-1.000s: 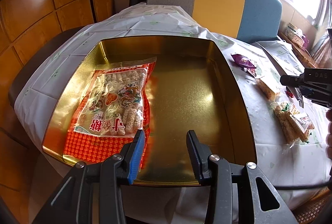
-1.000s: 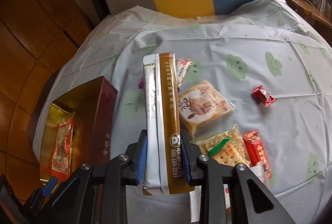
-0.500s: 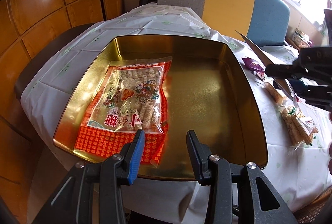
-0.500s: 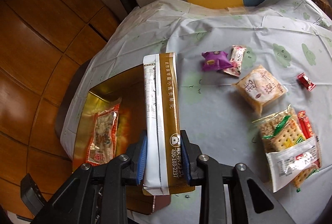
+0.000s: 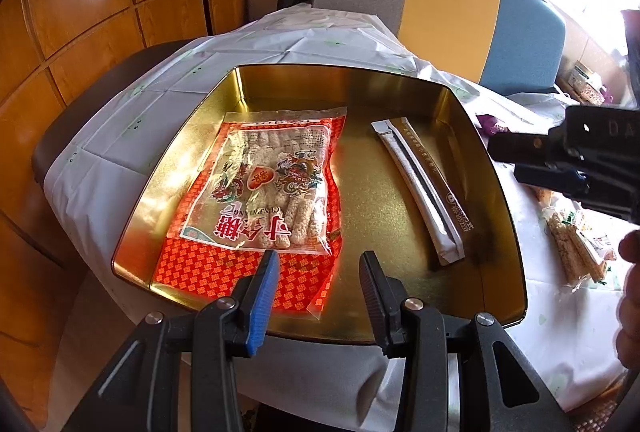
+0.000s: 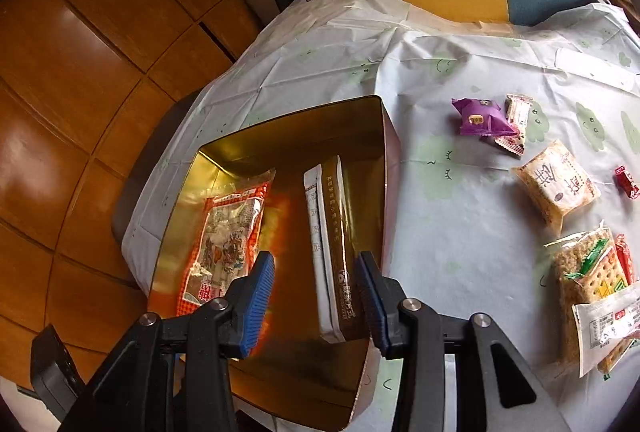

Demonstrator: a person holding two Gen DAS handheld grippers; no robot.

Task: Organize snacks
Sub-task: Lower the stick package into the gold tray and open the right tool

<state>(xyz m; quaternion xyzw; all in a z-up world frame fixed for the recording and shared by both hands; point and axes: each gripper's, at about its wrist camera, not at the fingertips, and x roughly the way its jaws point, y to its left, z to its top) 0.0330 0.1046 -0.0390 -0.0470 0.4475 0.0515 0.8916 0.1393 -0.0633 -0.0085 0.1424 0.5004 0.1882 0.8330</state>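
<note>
Tablecloth-covered table bears gold tin holding long brown-and-white packet.

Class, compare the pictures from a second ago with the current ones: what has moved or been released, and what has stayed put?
The right gripper carried the brown-and-white snack pack from above the table over to the gold tin and opened, letting it go; the pack now lies in the tin's right half. The red snack bag stayed in the tin's left half, the left gripper stayed open and empty, and the loose snacks on the tablecloth did not move.
</note>
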